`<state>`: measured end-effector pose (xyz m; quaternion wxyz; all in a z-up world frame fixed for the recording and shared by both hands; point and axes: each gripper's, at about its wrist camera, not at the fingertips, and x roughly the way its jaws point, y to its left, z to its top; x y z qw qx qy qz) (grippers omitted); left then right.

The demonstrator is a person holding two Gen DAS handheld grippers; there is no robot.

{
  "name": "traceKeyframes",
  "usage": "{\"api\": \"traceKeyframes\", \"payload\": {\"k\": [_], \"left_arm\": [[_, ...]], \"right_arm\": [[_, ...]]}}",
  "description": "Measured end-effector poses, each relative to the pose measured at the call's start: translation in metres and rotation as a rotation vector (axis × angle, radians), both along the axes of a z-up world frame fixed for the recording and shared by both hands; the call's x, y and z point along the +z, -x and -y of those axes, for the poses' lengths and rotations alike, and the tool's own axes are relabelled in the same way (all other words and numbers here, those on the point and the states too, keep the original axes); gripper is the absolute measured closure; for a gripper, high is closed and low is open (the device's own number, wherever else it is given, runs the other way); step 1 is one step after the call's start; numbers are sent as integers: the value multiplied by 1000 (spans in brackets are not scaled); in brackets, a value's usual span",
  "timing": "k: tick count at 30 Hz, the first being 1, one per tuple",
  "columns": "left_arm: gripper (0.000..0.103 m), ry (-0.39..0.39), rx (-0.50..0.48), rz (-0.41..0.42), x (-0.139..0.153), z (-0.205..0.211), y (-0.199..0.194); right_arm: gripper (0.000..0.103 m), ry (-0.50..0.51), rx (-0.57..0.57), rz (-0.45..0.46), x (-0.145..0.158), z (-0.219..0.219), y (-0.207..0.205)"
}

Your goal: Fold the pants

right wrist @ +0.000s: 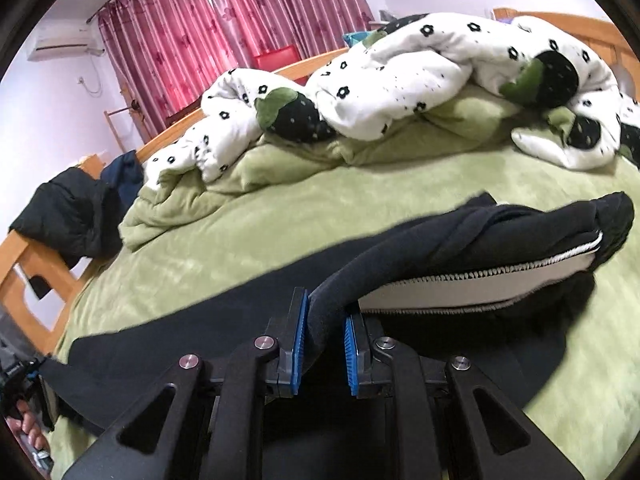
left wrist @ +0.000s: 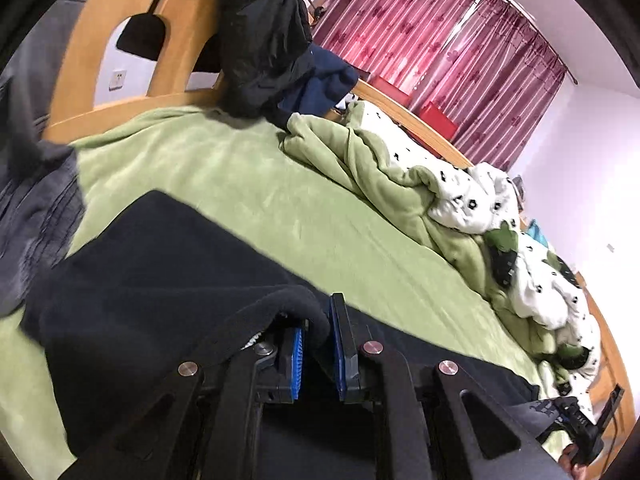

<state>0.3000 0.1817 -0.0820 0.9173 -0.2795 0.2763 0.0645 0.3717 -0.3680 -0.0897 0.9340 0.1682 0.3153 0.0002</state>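
Black pants lie spread over the green bed sheet. My left gripper is shut on a rolled black edge of the pants, lifted off the sheet between its blue pads. In the right wrist view my right gripper is shut on a thick black fold of the pants. The white inner waistband lining shows to the right of that gripper, and the far end of the cloth bunches up at the right. The right gripper also appears at the lower right of the left wrist view.
A crumpled green and white flowered duvet lies along the far side of the bed. Dark jackets hang on the wooden headboard. Grey cloth lies at the left. Red curtains cover the window.
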Motion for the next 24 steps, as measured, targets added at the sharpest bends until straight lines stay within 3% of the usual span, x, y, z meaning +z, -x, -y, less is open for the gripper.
{"api": "traceKeyframes", "payload": {"k": [7, 8, 10, 11, 12, 18, 24], "left_arm": [[91, -4, 39, -92, -51, -5, -55], [90, -1, 41, -95, -54, -5, -57], [78, 7, 43, -104, -58, -6, -60], [57, 16, 26, -110, -58, -6, -60], [39, 32, 7, -113, -56, -5, -59], [28, -46, -23, -101, -33, 12, -12], [28, -33, -104, -195, -56, 25, 63]], "right_arm": [[86, 8, -39, -88, -42, -12, -70], [82, 21, -41, -106, -47, -15, -77], [70, 41, -25, -138, -54, -21, -86], [57, 40, -2, -152, -55, -24, -88], [52, 38, 28, -163, -54, -26, -86], [46, 118, 98, -127, -32, -38, -25], [45, 207, 161, -169, -47, -29, 63]]}}
